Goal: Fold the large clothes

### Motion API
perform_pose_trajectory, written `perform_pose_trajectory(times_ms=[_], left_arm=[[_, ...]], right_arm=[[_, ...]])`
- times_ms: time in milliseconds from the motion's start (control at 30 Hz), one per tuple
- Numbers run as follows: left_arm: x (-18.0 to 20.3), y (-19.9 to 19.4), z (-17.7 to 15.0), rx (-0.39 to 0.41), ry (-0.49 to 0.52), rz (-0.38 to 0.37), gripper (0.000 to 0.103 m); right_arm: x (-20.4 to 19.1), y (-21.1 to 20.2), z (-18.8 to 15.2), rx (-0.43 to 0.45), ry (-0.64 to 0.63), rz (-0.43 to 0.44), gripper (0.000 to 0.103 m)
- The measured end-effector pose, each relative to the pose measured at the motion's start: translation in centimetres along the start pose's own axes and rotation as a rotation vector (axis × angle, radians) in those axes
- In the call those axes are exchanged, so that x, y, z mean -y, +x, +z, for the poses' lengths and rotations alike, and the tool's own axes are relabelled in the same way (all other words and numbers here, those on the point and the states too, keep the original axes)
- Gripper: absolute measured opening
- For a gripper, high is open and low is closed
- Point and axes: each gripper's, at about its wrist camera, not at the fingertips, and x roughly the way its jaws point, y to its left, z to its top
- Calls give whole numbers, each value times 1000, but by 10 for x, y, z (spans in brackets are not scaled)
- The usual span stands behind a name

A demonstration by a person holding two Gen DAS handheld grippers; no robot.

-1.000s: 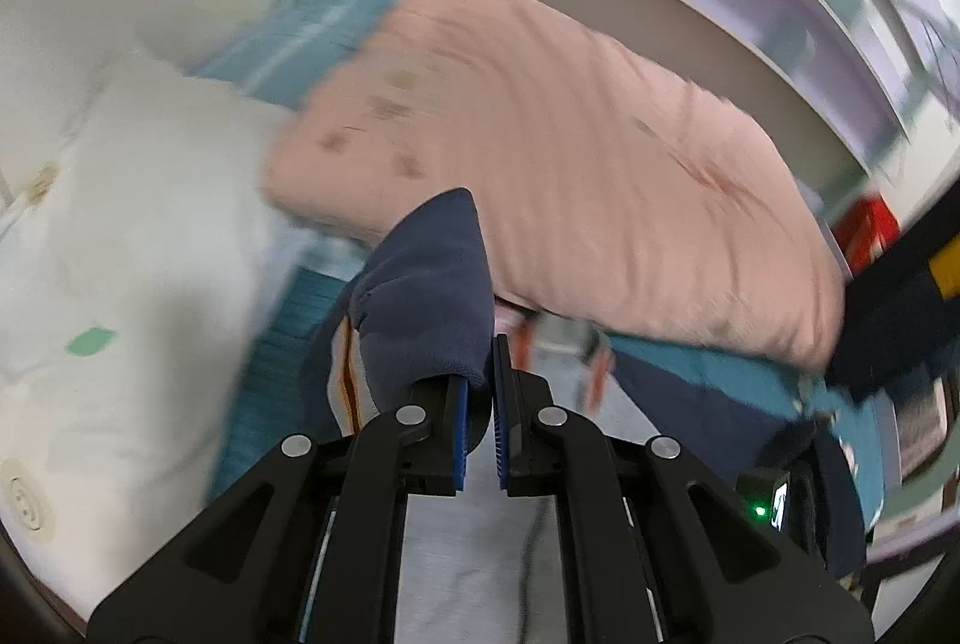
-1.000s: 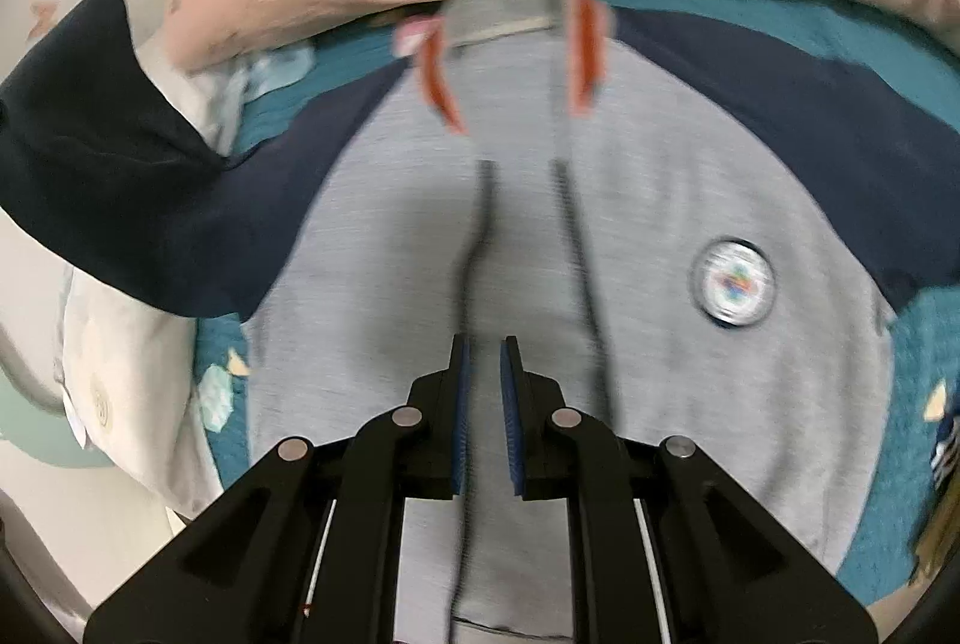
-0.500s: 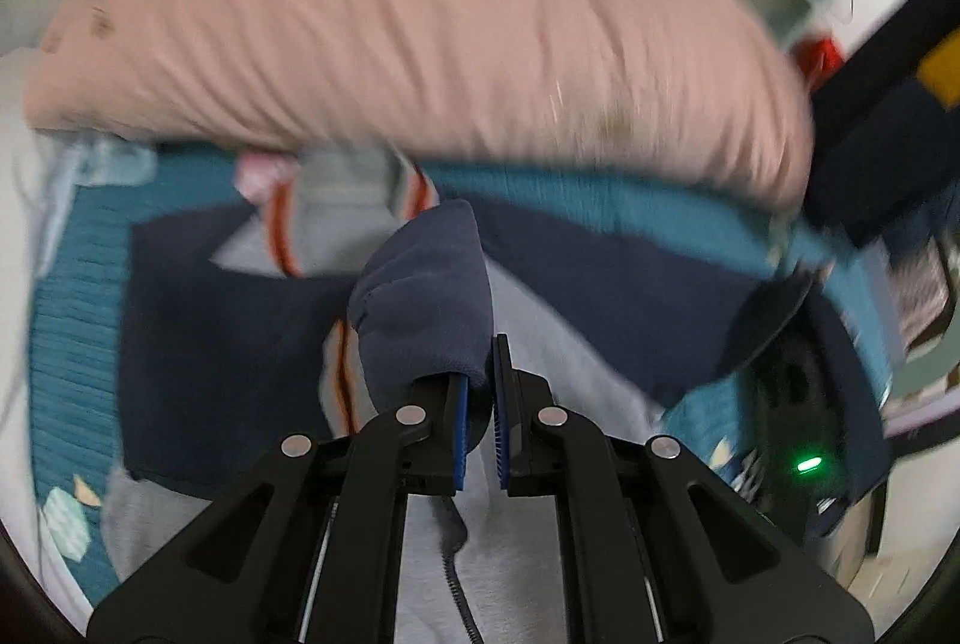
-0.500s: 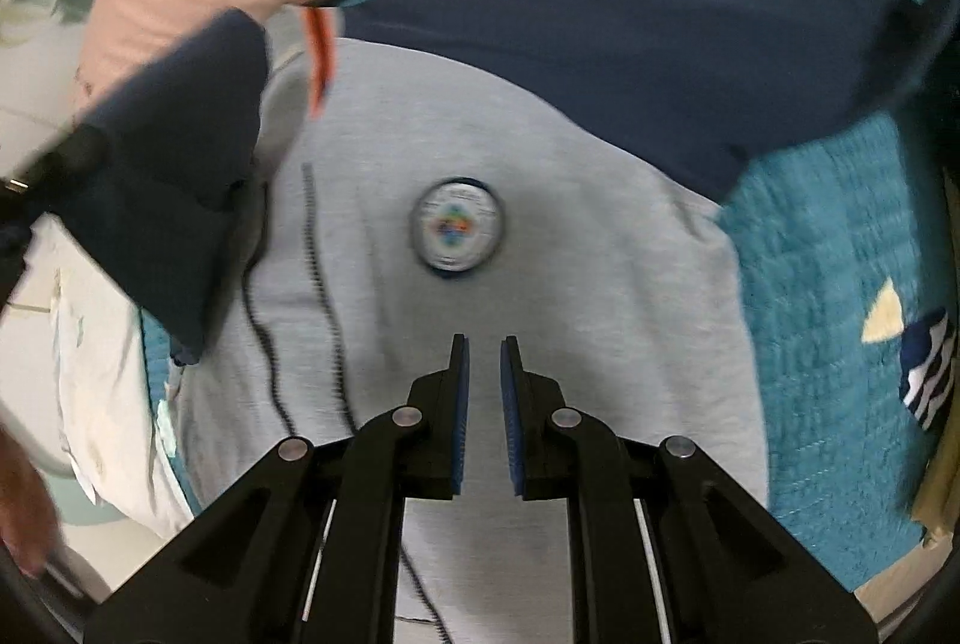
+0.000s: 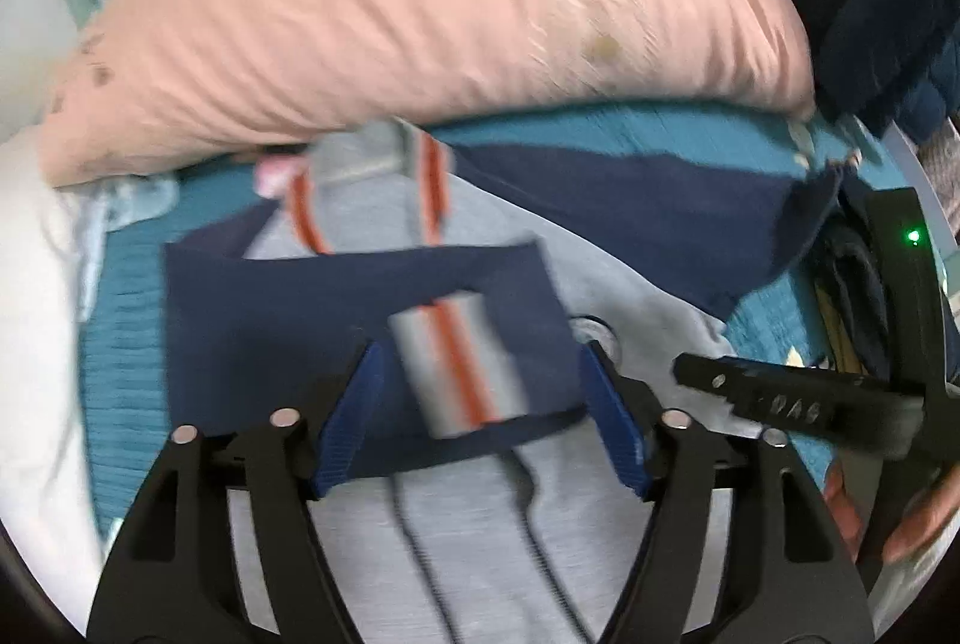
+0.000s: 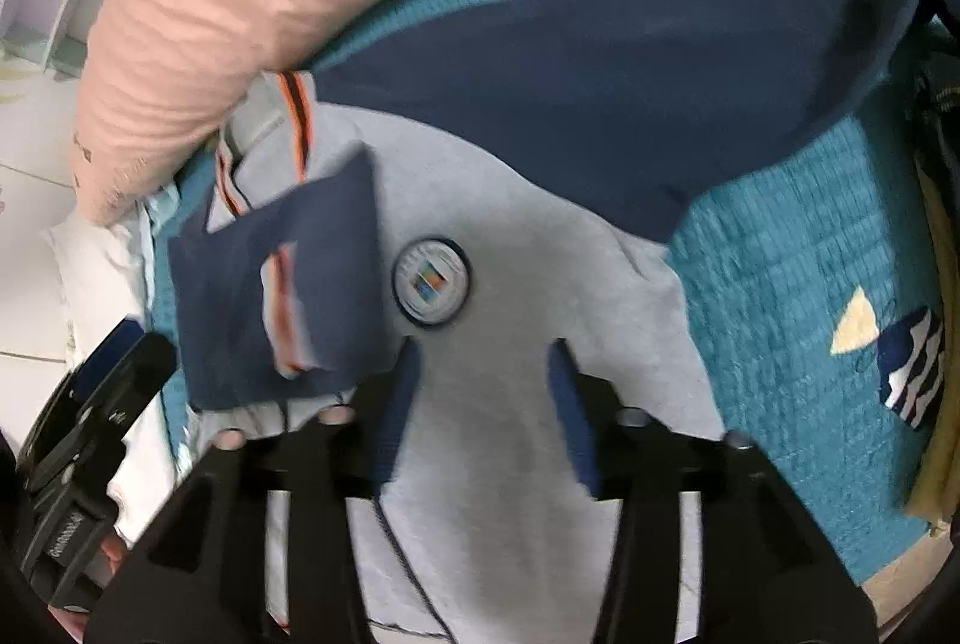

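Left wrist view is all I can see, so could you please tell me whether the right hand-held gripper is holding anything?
Observer: No. The right hand-held gripper has just been opening its jaws. They stand apart over the grey front of the sweatshirt, with nothing pinched between them.
Operator: Thank you. Does the folded navy sleeve cover the chest badge?
Observer: No. The navy sleeve lies beside the round badge, which shows whole.
Operator: What is on the bedding past the garment's right side?
Observer: The teal blanket bears a cream triangle and a navy-and-white striped patch.
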Motion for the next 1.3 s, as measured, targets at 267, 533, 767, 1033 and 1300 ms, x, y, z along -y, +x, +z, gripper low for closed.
perform_pose_trajectory(times_ms=[267,533,767,1033,1300], left_arm=[[-106,-3,-18,-45,-165,125,73],[-188,46,-71,-228,-348,151,28],[-208,59,-93,-227,-396,133,10],[-213,59,-96,-220,-416,123,10],[-211,65,-91,-213,-422,122,9]], right_arm=[[-50,24,2,16,-86,-14,55],[-122,64,-20,21,-314,-123,55],[-148,122,-31,16,-463,-356,54],[-97,83,0,30,-226,-159,16],[-15,48,35,67,-14,-105,21]])
